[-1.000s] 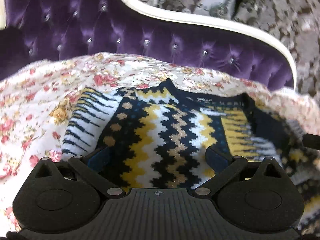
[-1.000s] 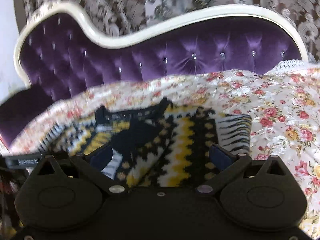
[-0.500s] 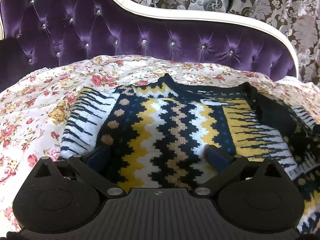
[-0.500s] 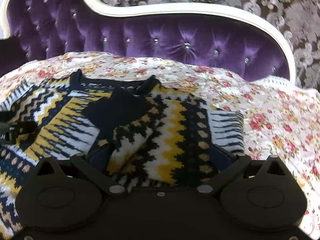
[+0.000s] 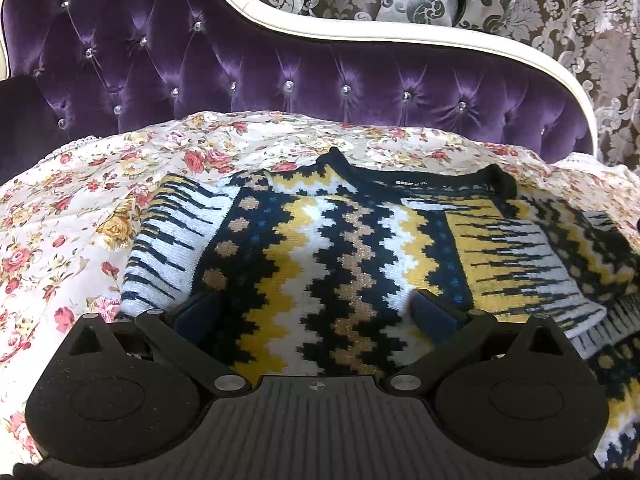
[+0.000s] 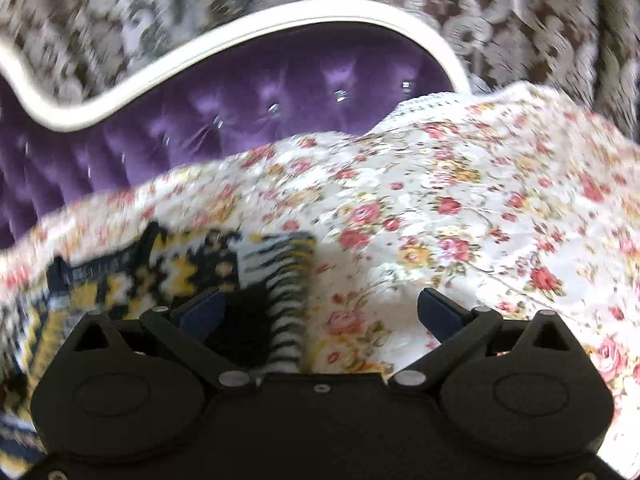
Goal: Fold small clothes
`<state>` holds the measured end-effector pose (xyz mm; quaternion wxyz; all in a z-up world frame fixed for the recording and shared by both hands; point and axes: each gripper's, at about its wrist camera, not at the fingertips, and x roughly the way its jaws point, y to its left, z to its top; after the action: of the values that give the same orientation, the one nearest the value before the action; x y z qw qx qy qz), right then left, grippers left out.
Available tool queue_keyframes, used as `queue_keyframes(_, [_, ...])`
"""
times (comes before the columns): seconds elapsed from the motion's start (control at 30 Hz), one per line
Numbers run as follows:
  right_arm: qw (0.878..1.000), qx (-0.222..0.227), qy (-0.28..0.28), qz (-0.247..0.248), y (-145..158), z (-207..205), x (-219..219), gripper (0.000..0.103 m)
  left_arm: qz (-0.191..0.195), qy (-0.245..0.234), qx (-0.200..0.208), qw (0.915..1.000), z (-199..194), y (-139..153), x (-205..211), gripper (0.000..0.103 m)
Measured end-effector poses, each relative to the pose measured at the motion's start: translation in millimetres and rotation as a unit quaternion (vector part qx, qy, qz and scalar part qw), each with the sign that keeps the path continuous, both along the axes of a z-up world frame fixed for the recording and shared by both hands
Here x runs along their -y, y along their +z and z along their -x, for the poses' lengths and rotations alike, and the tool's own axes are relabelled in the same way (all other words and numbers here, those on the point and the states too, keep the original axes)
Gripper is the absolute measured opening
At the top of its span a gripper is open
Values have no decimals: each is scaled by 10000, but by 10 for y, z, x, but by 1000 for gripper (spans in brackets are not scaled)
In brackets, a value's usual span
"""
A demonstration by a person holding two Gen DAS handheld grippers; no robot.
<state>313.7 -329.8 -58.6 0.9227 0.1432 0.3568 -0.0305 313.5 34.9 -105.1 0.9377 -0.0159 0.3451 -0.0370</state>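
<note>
Sweater (image 5: 320,264) flat, frame center; L gripper (image 5: 316,312) and R gripper (image 6: 320,312) fingers apart, empty (R view blurry). Pinch sleeve edge squarely before folding inward.

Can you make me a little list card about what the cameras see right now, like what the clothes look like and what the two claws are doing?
clothing: zigzag sweater, navy, yellow and white, spread out
lying on: flowery cloth
behind it: purple tufted sofa back
left claw: open, over the sweater's middle, holding nothing
right claw: open, over the striped sleeve and cloth
right view: blurry
fold: one sleeve folded across the front
</note>
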Motion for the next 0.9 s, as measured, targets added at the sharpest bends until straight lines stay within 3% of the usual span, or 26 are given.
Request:
queue_keyframes(0.2, [9985,-25,540,-124,-31,-29,-195,102,2,1,14,10000,5,-2,-7,103])
queue_keyframes(0.33, [9902,-737,1060,533,-211,-77,-473,102,3,1,12,10000,5,-1,-10,103])
queue_keyframes(0.4, [9896,-594,1089,728,-222,2,-520,102,4,2,13,10000,6,-2,-11,103])
queue_keyframes(0.57, [9904,-672,1102,488,-223,19,-430,102,2,4,19,10000,2,3,-13,103])
queue_keyframes(0.9, [9916,-123,1153,577,-275,233,-460,102,2,7,32,10000,3,4,-8,103])
